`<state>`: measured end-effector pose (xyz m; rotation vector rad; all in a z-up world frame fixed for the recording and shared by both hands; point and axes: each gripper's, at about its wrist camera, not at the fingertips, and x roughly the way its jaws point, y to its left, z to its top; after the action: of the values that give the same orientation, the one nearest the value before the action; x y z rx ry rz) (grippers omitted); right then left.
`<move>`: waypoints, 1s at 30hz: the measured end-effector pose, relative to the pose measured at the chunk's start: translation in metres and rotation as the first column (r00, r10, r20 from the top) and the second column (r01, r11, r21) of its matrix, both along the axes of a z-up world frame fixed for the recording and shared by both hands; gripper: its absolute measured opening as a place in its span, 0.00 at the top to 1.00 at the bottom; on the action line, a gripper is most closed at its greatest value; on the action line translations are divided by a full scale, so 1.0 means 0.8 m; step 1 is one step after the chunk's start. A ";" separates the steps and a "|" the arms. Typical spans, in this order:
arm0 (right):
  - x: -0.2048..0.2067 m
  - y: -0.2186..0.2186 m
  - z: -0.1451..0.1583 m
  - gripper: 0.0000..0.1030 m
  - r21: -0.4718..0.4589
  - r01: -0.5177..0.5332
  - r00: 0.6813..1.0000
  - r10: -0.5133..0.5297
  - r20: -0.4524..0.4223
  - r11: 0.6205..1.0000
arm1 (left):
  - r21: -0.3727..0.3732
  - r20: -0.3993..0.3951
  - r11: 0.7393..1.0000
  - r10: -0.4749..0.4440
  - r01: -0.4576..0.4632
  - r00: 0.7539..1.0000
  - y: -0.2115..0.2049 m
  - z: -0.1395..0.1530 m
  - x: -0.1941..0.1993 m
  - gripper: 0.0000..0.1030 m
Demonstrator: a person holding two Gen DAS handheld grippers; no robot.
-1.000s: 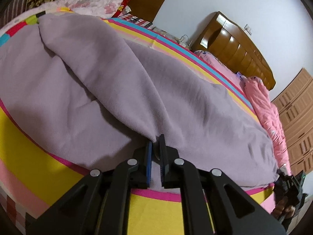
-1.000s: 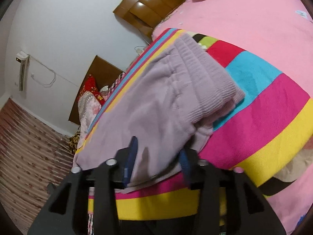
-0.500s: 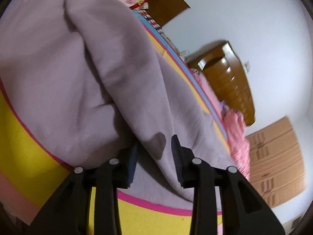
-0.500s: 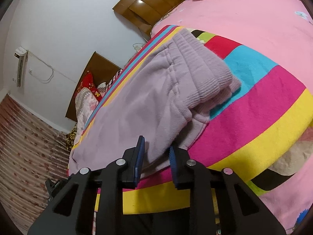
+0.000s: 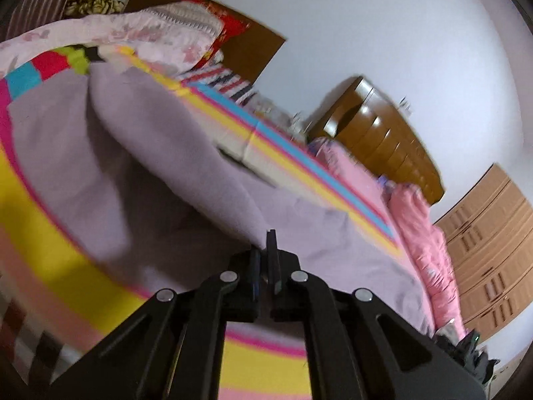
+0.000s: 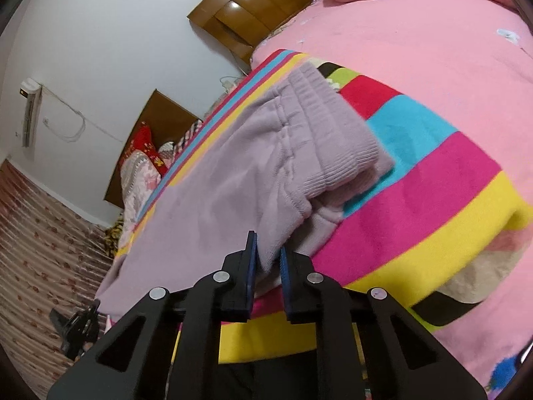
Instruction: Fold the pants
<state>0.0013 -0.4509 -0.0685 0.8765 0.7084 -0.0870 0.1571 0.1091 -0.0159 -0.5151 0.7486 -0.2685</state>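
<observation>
Lilac fleece pants [image 5: 140,166] lie across a striped blanket on the bed. In the left wrist view my left gripper [image 5: 265,260] is shut on the near edge of a pants leg, which lifts in a fold. In the right wrist view the pants [image 6: 233,183] show their ribbed waistband [image 6: 333,133] at the far end. My right gripper [image 6: 268,260] is shut on the near edge of the cloth by the waist.
The striped blanket [image 6: 433,183] covers a pink bed sheet [image 6: 416,33]. Pillows [image 5: 150,33] and a wooden headboard [image 5: 383,140] lie beyond. A wardrobe [image 5: 493,250] stands at the right. The other gripper [image 6: 76,326] shows at the lower left of the right wrist view.
My left gripper opened, then shut again on the pants leg and raised it. My right gripper closed from open onto the waist edge of the pants.
</observation>
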 end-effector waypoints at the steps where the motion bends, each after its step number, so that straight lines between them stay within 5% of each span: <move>1: 0.000 -0.001 -0.004 0.89 0.003 -0.002 1.000 0.002 -0.006 1.000 | 0.019 -0.023 1.000 0.003 -0.002 1.000 0.002 -0.011 0.003 0.98; 5: 0.001 -0.002 -0.010 0.92 0.016 0.008 1.000 -0.008 -0.008 1.000 | 0.013 -0.119 1.000 0.023 -0.021 0.993 0.010 -0.062 0.016 0.98; 9: 0.000 0.007 0.013 0.92 -0.051 0.003 1.000 -0.003 0.001 0.999 | 0.052 -0.100 0.999 0.016 -0.011 0.995 0.004 -0.057 0.020 0.98; 15: 0.007 0.010 -0.004 0.92 -0.093 -0.005 0.999 0.001 -0.051 0.996 | 0.078 -0.097 0.997 0.019 -0.012 0.995 -0.002 -0.062 0.017 0.93; 16: 0.007 0.011 0.000 0.88 -0.111 -0.009 0.998 0.003 -0.058 0.994 | 0.074 -0.094 0.997 0.014 -0.007 0.995 -0.001 -0.061 0.016 0.92; 18: 0.004 0.016 0.011 0.52 -0.174 -0.004 0.997 -0.010 -0.080 0.985 | 0.047 -0.084 0.999 0.004 0.000 0.996 0.001 -0.062 0.015 0.83; 21: -0.007 0.033 0.045 0.39 -0.379 0.074 0.989 -0.116 -0.088 0.922 | 0.027 -0.068 1.000 -0.005 0.007 0.998 0.005 -0.065 0.014 0.81; 25: 0.014 0.093 0.078 0.40 -0.519 -0.009 1.000 0.001 -0.017 0.854 | 0.032 -0.022 0.999 -0.031 0.032 0.999 -0.006 -0.062 0.009 0.60; 30: 0.070 0.163 0.044 0.39 -0.552 -0.244 0.970 0.188 -0.157 0.797 | 0.097 0.015 0.993 -0.065 0.063 0.998 -0.025 -0.055 -0.001 0.30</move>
<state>0.0570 -0.3205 -0.0336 0.2100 0.8089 -0.1281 0.1565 0.0889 -0.0597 -0.3973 0.7577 -0.2948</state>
